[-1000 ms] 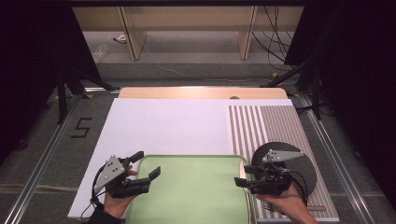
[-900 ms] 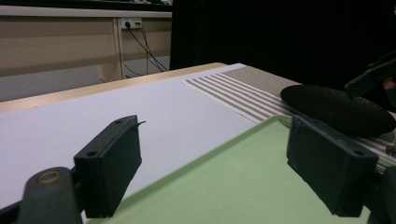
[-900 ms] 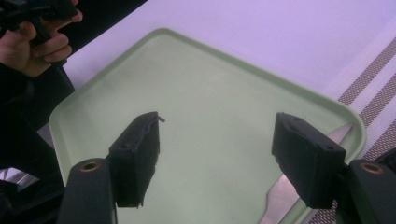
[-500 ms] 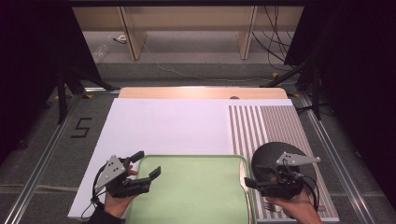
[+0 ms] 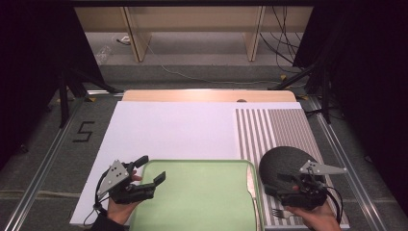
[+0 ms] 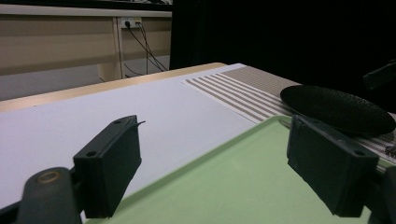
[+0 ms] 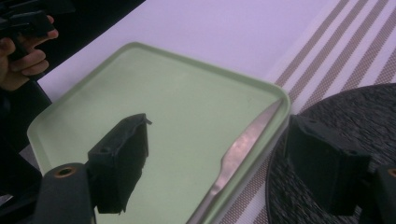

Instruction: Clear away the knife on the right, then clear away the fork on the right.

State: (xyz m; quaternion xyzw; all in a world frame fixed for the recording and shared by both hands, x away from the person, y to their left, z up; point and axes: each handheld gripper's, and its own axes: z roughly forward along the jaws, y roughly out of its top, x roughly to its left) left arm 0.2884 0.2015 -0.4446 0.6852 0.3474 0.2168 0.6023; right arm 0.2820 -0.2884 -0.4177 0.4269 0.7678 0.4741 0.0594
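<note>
A pale green tray (image 5: pixel 197 202) lies at the near edge of the white table top. A metal knife (image 5: pixel 250 184) rests along the tray's right rim, also seen as the knife (image 7: pixel 243 144) between my right jaws, which do not touch it. My right gripper (image 5: pixel 275 187) hovers over the black plate (image 5: pixel 288 161) and points left at the tray; its jaws have just been opening. That right gripper (image 7: pixel 217 140) is open. My left gripper (image 5: pixel 153 169) stands open over the tray's left rim, and the left gripper (image 6: pixel 219 158) holds nothing.
A striped placemat (image 5: pixel 272 127) lies under the black plate (image 6: pixel 336 107) at the right. A fork (image 5: pixel 278 212) lies on the mat near the front edge, by the right hand. White table top (image 5: pixel 173 130) stretches beyond the tray.
My right gripper has drawn back to the right from the tray's edge onto the black plate, and its jaws have spread. The knife stays on the rim. The left gripper kept still.
</note>
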